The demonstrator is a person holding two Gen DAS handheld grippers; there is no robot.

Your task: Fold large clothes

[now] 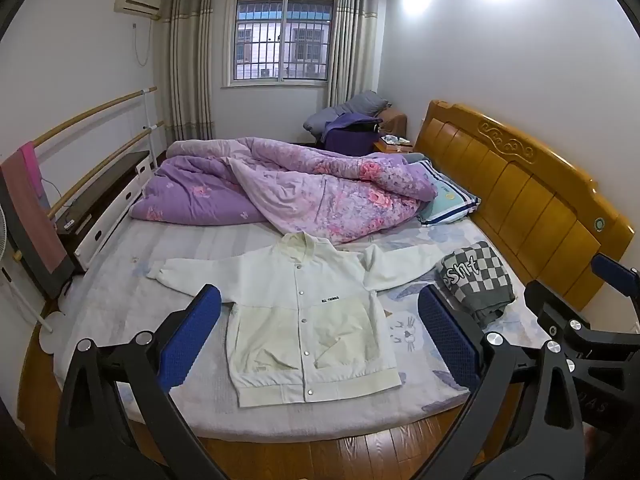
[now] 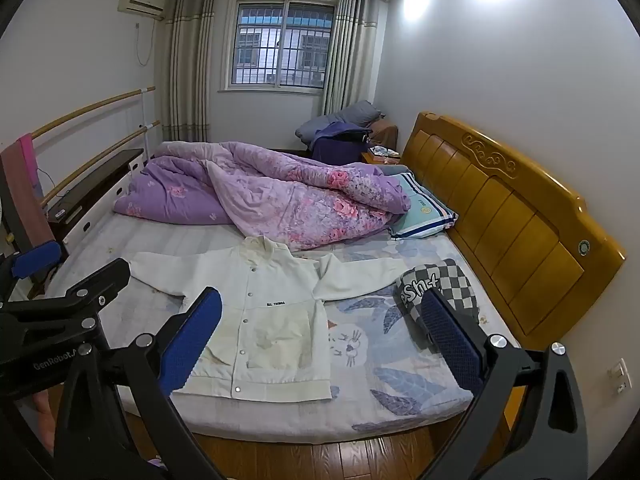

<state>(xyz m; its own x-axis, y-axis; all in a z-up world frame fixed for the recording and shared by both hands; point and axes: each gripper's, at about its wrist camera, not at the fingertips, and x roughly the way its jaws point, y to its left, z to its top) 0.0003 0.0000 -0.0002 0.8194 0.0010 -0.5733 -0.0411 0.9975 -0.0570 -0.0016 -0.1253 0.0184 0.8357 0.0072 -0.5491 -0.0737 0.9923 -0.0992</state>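
Observation:
A white snap-button jacket lies flat and face up on the bed, sleeves spread out to both sides; it also shows in the right wrist view. My left gripper is open and empty, held above the bed's near edge in front of the jacket's hem. My right gripper is open and empty, held to the right of the left one, above the near edge. Its frame shows at the right of the left wrist view.
A folded grey-and-white checkered garment lies right of the jacket near the wooden headboard. A rumpled purple floral quilt and a pillow fill the far half of the bed. Wooden floor lies below.

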